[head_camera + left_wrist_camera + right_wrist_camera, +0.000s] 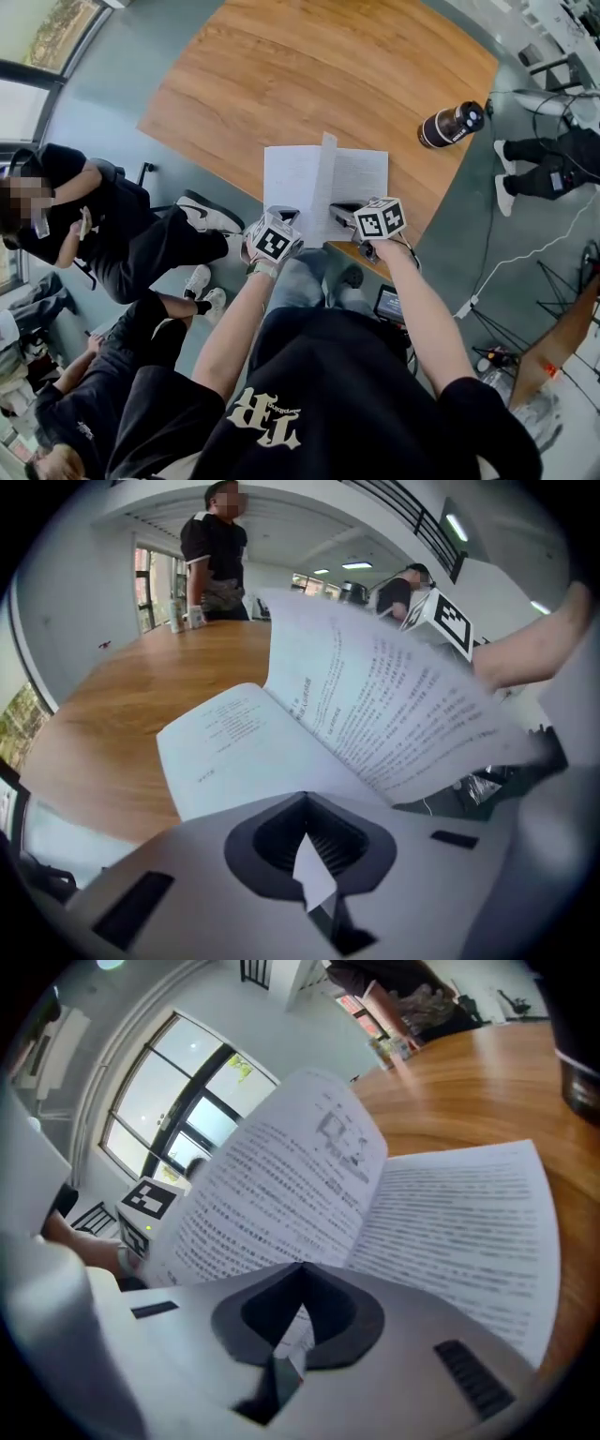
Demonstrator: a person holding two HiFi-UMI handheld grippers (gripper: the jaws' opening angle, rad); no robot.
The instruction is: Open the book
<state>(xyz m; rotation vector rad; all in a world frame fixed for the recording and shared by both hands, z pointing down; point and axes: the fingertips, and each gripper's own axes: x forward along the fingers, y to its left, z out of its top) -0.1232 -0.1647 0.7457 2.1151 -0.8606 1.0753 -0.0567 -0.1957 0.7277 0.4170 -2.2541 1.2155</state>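
Note:
The book [323, 178] lies open on the wooden table [309, 66], close to its near edge. One page [326, 169] stands upright over the spine. My left gripper [284, 217] is at the book's near edge on the left and my right gripper [345, 216] at the near edge on the right. In the left gripper view the raised page [394, 705] arcs to the right above the flat left page [239, 747]. The left gripper [309, 855] is shut with a white sliver of paper between its jaws. The right gripper [295, 1321] is also shut on a strip of paper, below the printed pages [450, 1232].
A dark cylindrical bottle [452, 124] lies on the table's right side. People sit on the floor at the left [112, 225], and another person is at the right [553, 159]. A person [216, 555] stands beyond the table's far end. Cables run across the floor at right.

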